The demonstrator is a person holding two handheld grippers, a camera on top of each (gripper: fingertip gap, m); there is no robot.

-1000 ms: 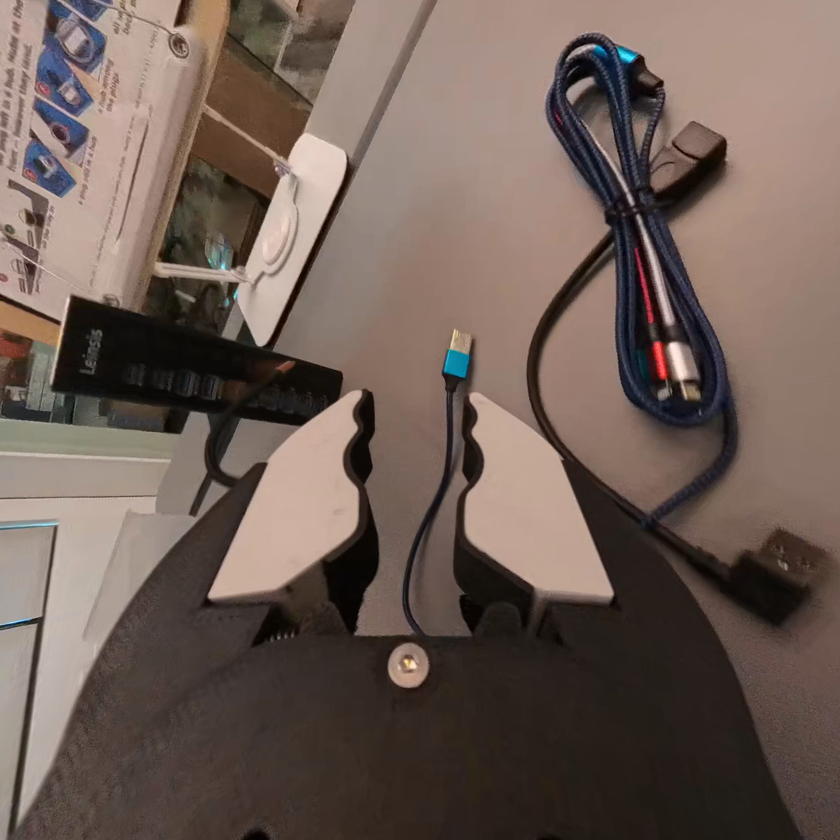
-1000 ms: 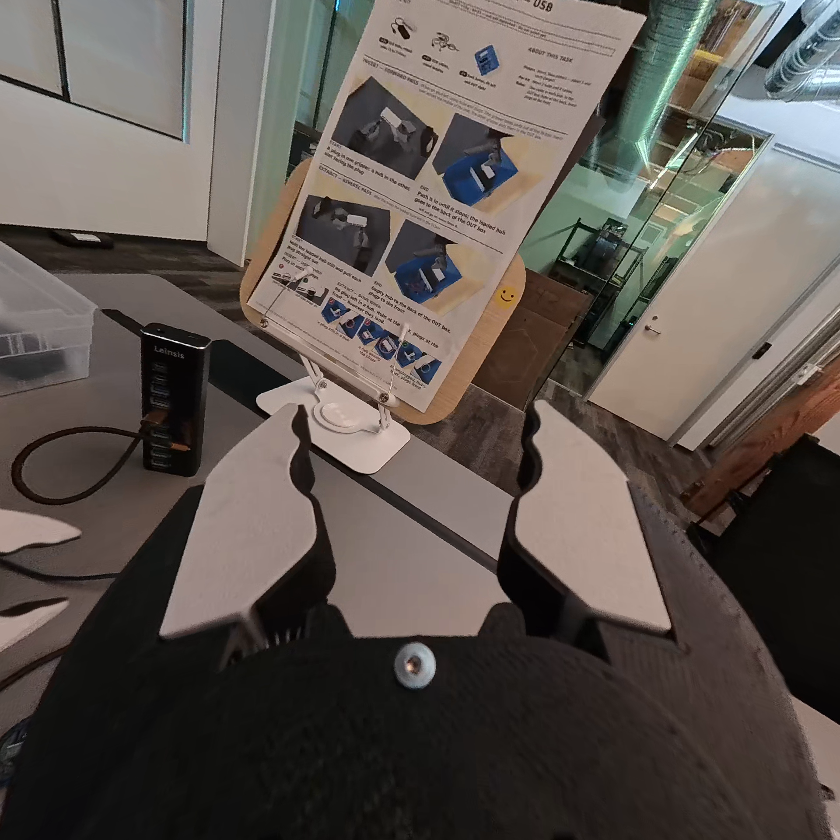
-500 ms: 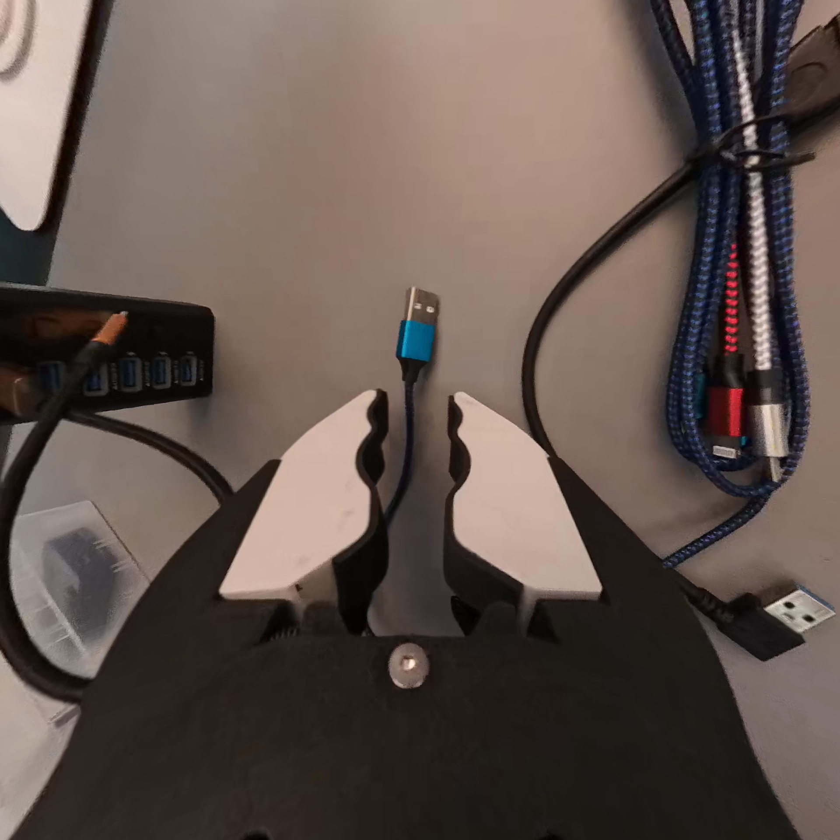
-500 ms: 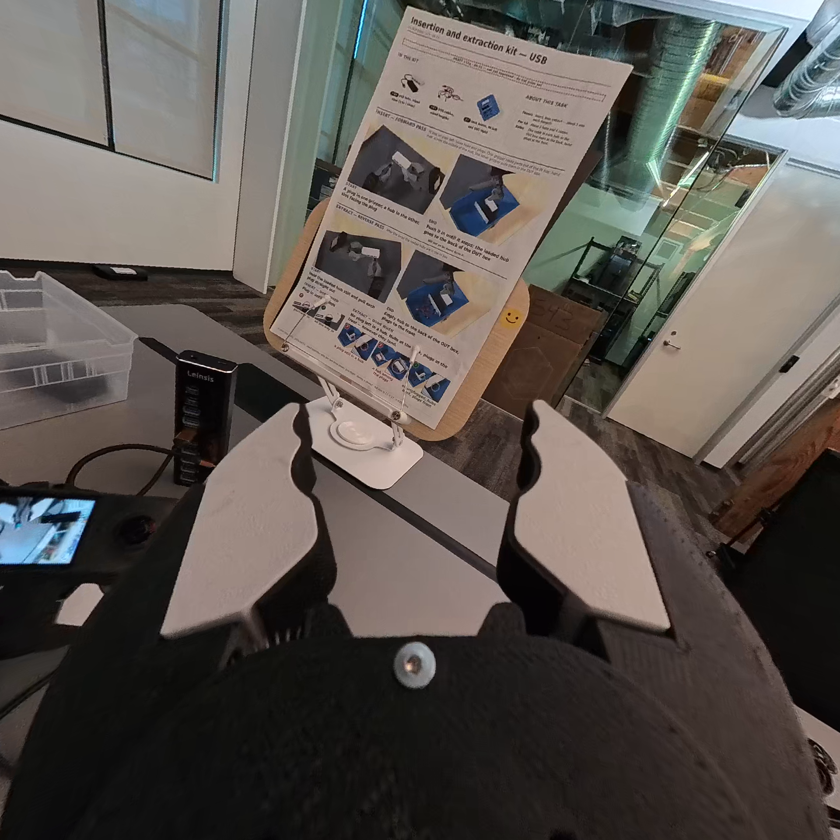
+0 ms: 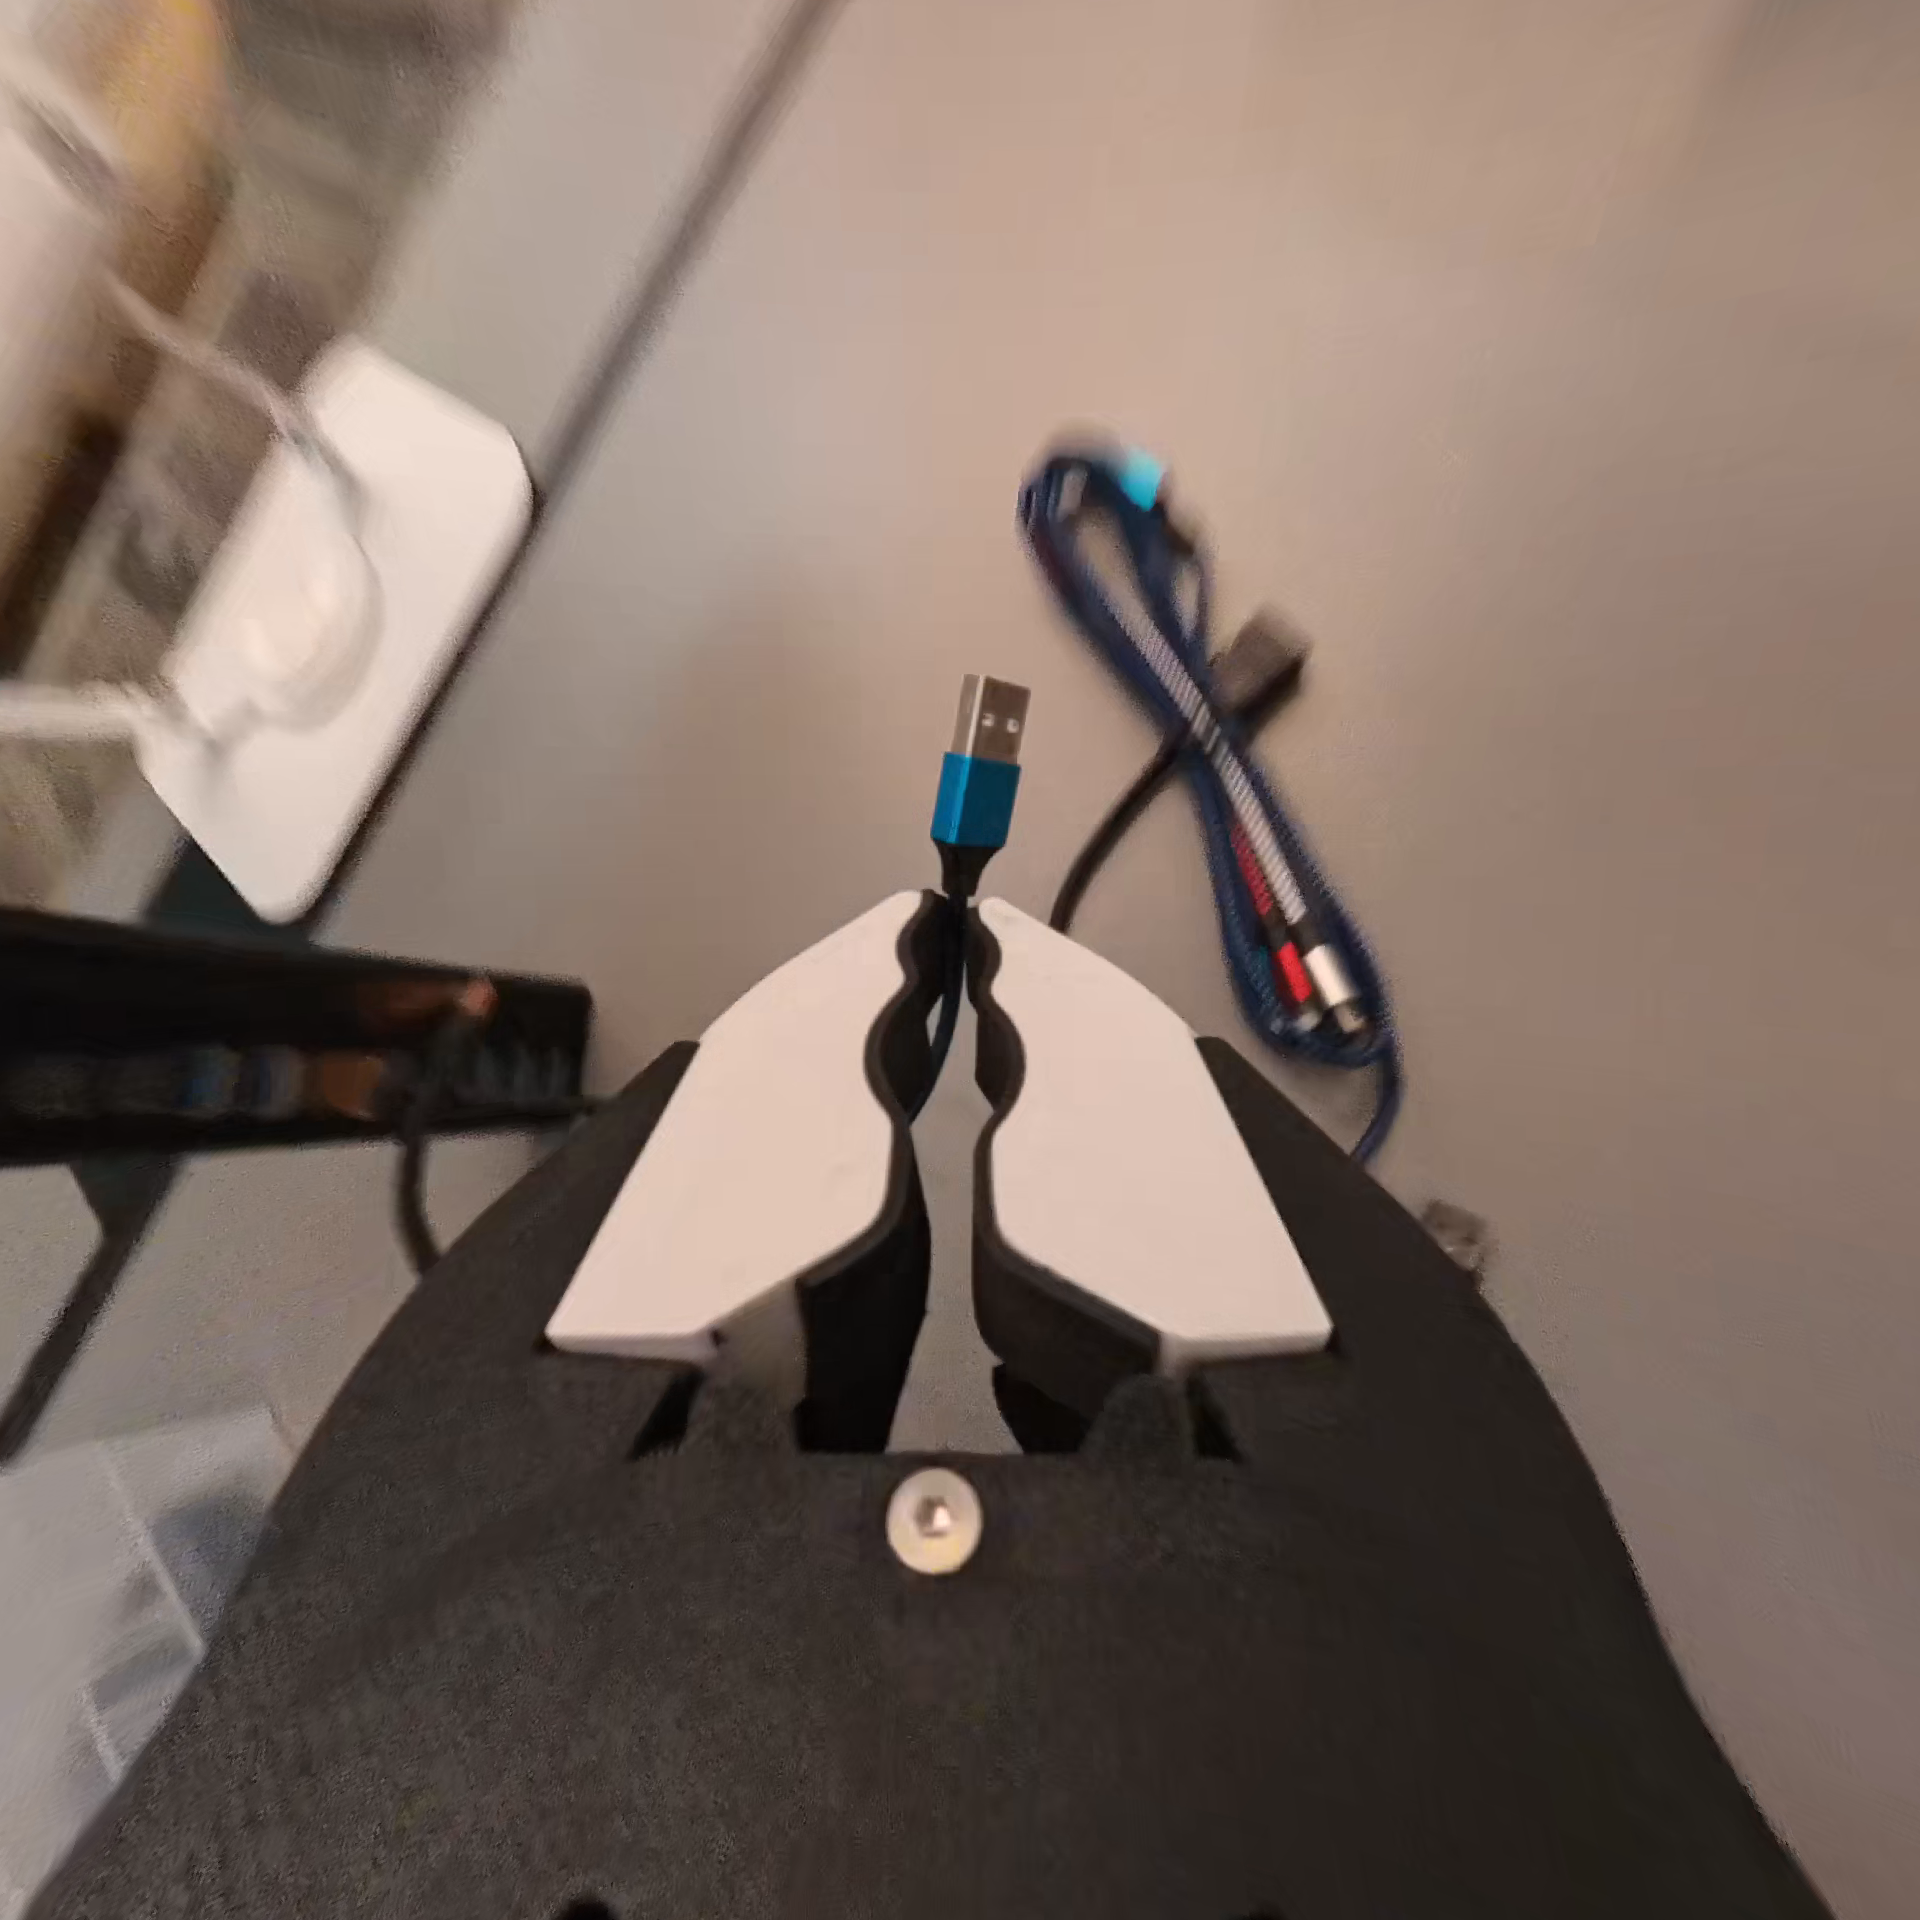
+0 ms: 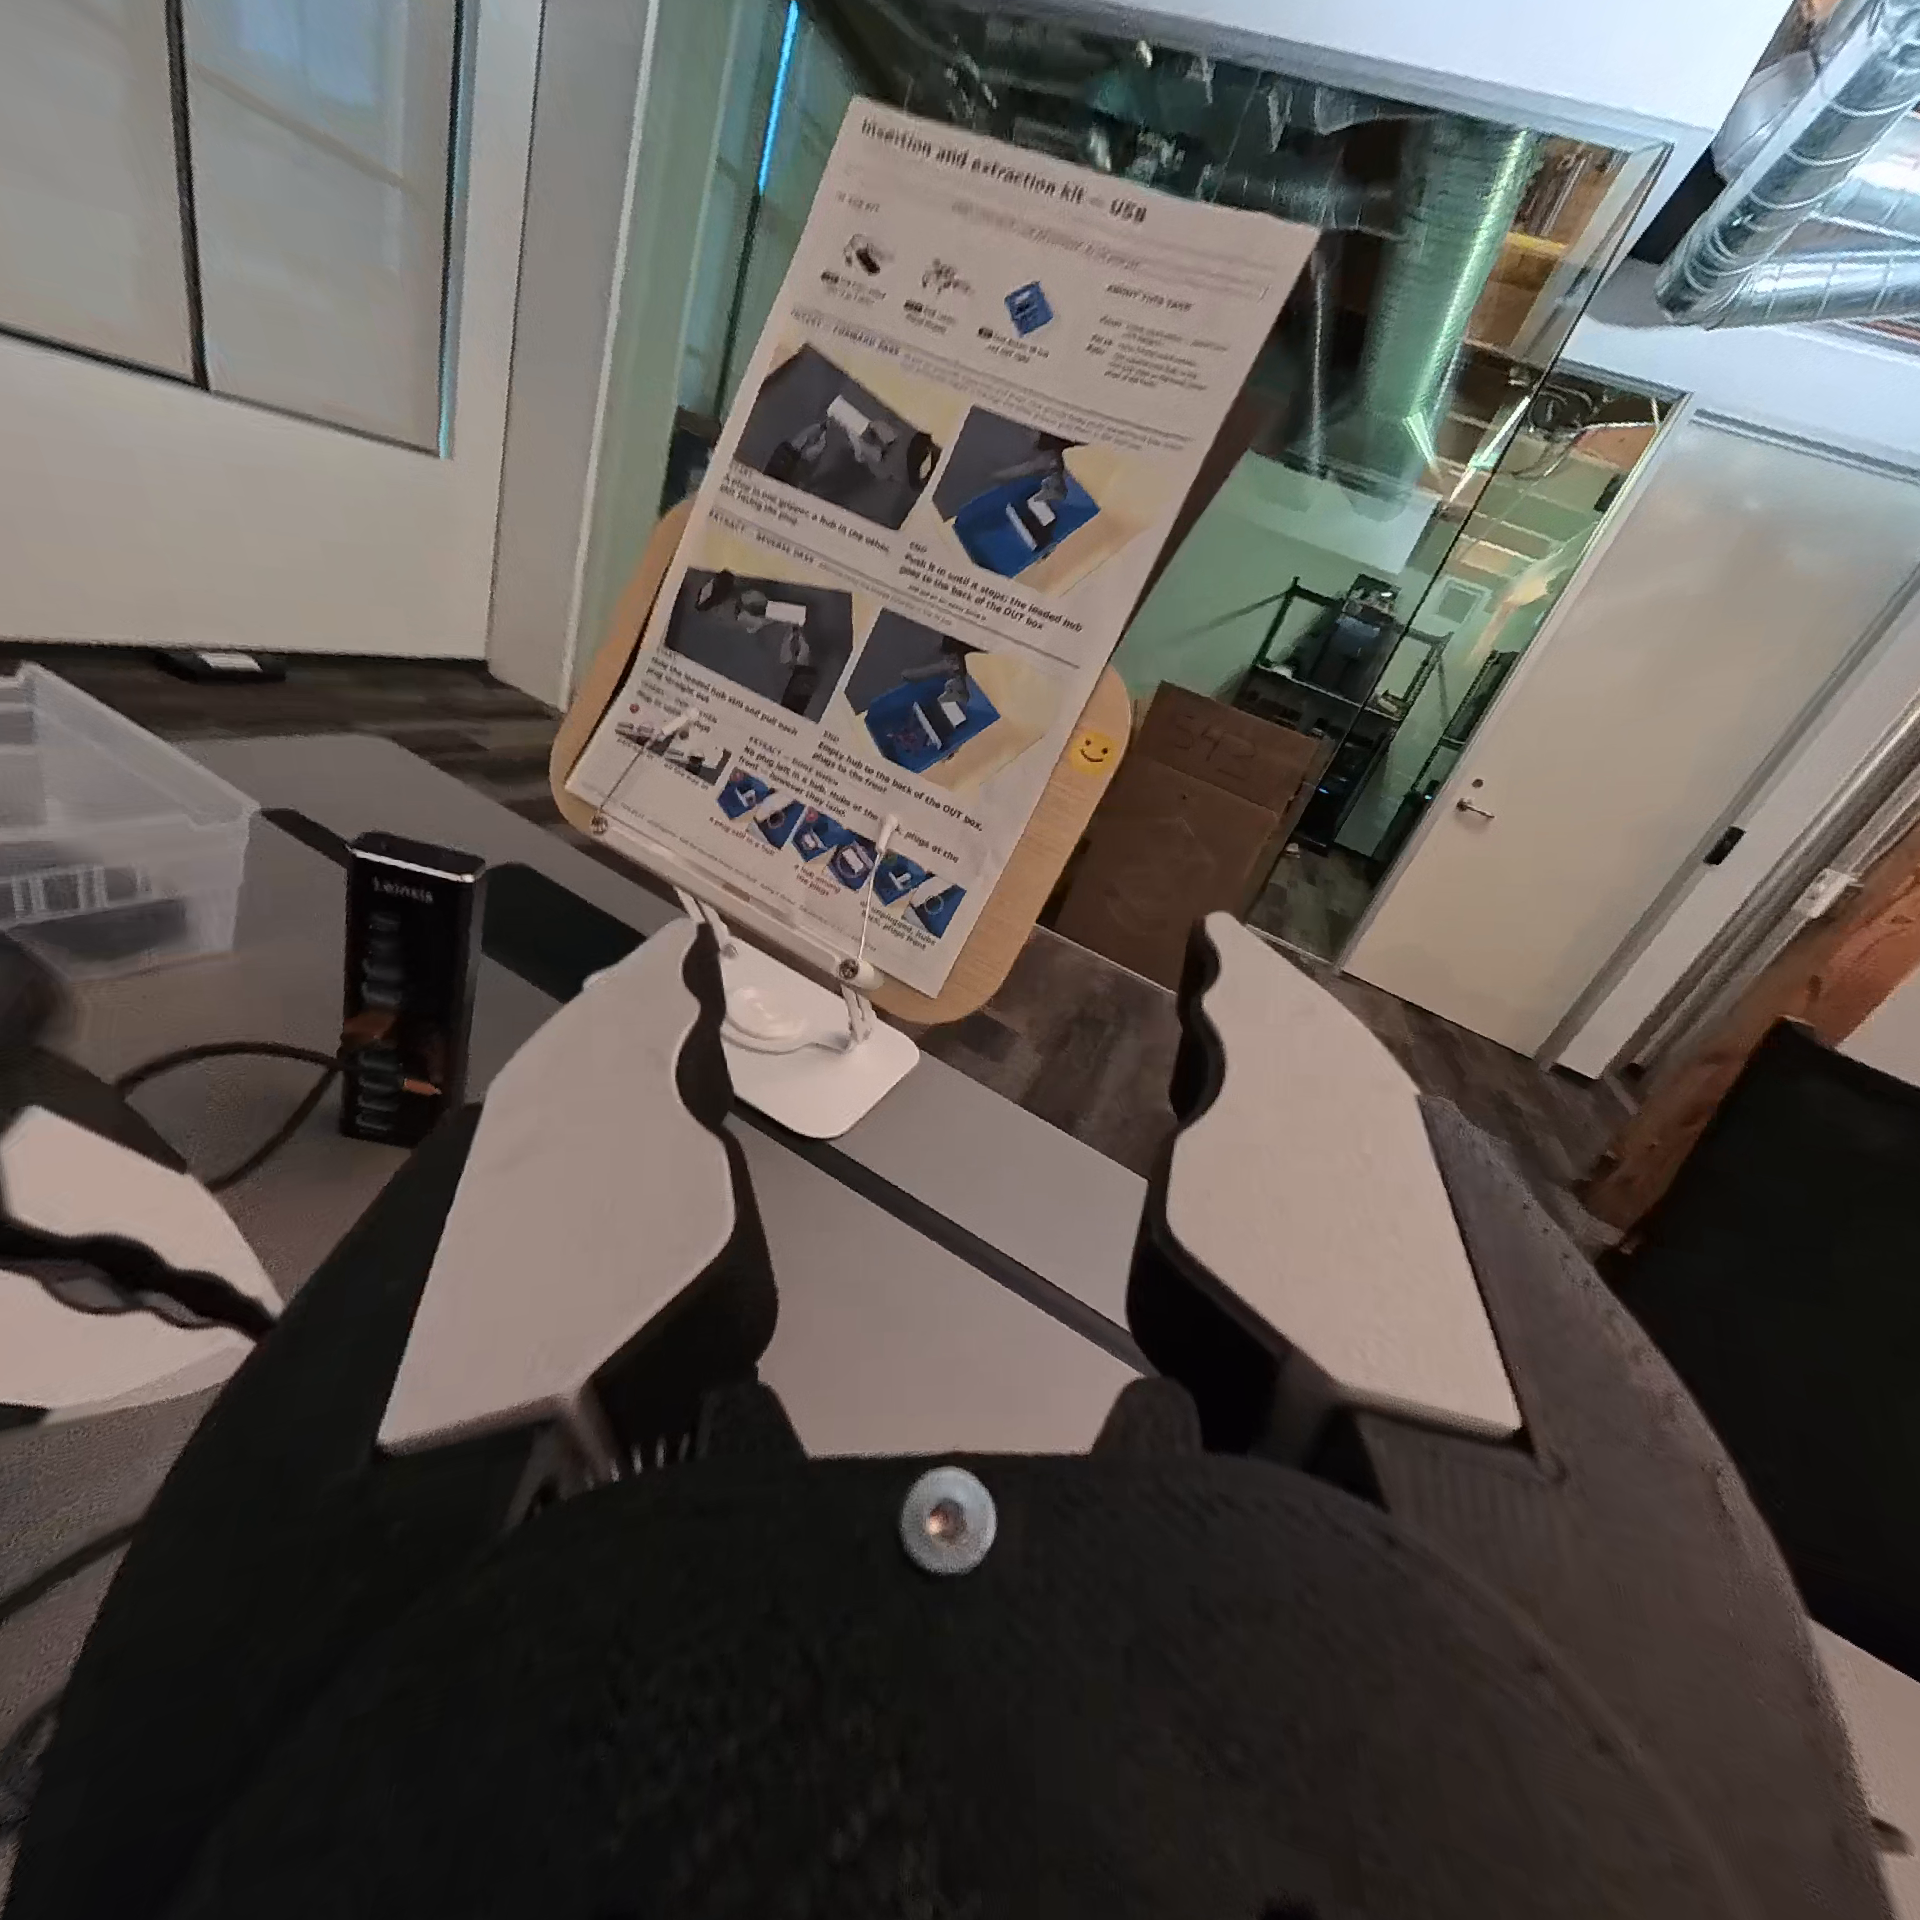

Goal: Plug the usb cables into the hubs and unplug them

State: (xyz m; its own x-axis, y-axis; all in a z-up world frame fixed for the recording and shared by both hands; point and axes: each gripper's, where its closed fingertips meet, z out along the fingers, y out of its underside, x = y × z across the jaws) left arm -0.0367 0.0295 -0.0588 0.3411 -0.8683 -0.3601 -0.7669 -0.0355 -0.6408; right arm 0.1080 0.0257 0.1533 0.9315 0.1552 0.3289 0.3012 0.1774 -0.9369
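My left gripper (image 5: 954, 906) is shut on the thin dark blue cable just behind its blue-sleeved USB plug (image 5: 982, 764), which sticks out past the fingertips, lifted above the grey table (image 5: 1351, 312). The black multi-port hub (image 5: 260, 1049) lies to the left with one cable plugged into it; in the right wrist view the hub (image 6: 410, 997) stands left of centre. My right gripper (image 6: 940, 951) is open and empty, held above the table facing the instruction sheet. The left gripper's fingers (image 6: 94, 1278) show at that view's left edge.
A tied bundle of blue braided cables (image 5: 1236, 790) lies on the table to the right, with a black cable beside it. An instruction sheet on a white stand (image 6: 935, 540) is at the table's far edge. A clear plastic bin (image 6: 94, 821) sits at the left.
My left gripper has closed on the blue cable behind its plug and lifted it off the table, swinging the view. The right gripper stays open, shifted only slightly.
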